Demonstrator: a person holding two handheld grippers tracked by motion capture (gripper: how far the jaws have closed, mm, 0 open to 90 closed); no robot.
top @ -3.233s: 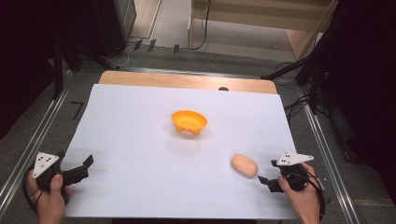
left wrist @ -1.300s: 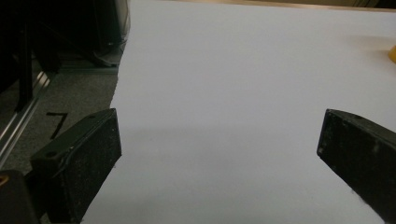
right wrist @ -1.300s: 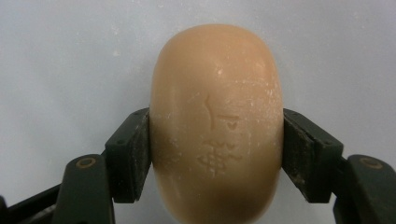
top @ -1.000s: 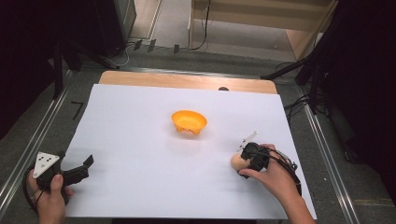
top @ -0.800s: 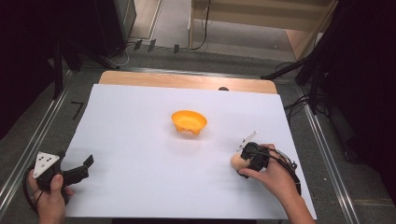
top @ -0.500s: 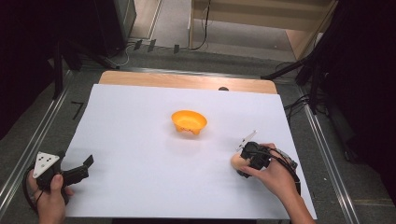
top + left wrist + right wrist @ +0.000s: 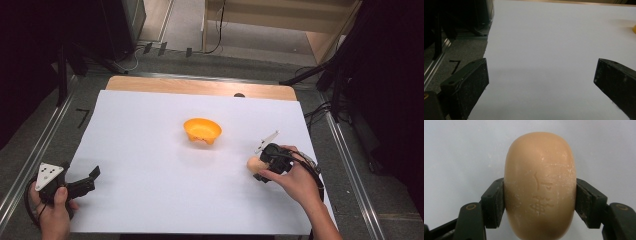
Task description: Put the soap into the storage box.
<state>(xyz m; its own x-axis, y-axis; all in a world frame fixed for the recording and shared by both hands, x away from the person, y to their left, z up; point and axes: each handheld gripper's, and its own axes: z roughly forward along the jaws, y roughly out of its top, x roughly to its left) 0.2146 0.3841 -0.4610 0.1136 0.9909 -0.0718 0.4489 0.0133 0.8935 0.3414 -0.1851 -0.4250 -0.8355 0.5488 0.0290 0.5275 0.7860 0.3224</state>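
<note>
Left gripper: I held the left gripper (image 7: 84, 183) low at the near left corner of the white sheet (image 7: 150, 170), well to the left of the orange bowl (image 7: 202, 131) and nearer me. Its jaws stood wide apart with nothing between them.

Left gripper view: two black, grainy pads (image 7: 471, 80) framed bare sheet, matte and unmarked; a sliver of the bowl showed at the far right edge.

Orange bowl: it sat near the middle of the sheet, a small, smooth, shallow dish, likely plastic, with a wavy foot. It was empty.

Soap: the soap (image 7: 540, 187) lay on the sheet to the right of the bowl and nearer me, well apart from it. It was a rounded, tan oval bar with a waxy, faintly scuffed skin and characters pressed into its top face.

Right gripper: my right gripper (image 7: 264, 165) was clamped on the soap, one flat pad pressed to each long side, about halfway along the bar.

Progress: I judged the grasp made and the lift not yet begun, since the bar seemed to rest on the sheet. The carry to the bowl, which I took as the goal, and the release were left.
</note>
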